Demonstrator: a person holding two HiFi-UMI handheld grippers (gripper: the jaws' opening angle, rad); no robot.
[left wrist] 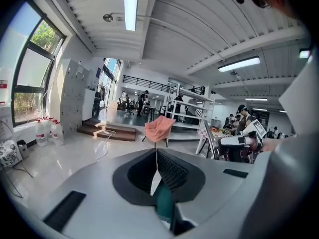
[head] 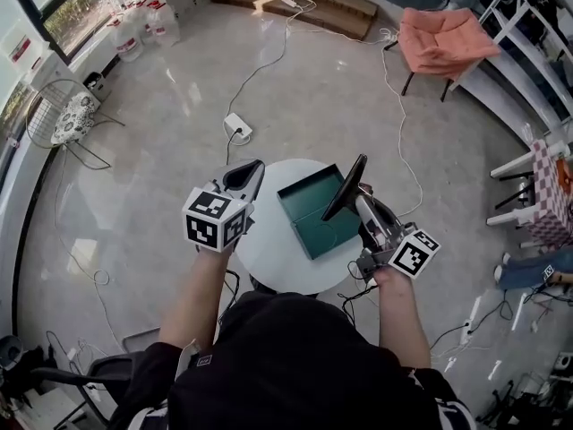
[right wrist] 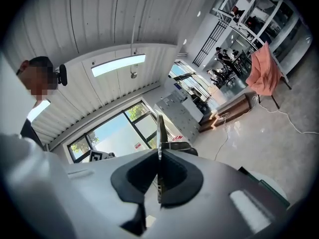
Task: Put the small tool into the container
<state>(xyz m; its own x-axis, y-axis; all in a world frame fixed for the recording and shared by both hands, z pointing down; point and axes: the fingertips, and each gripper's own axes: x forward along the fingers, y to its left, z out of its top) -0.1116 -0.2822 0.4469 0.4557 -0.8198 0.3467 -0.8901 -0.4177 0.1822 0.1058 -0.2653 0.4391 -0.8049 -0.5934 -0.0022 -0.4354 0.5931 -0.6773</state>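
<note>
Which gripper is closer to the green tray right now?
Right. The right gripper is raised over the green tray, at its right edge, jaws shut on a thin tool; the left gripper sits left of the tray, over the white table.

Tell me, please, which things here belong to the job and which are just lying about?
Job: small tool, clamped in the right gripper; green container; left gripper, shut and empty; round white table.
Lying about: orange chair; floor power strip; water bottles.
</note>
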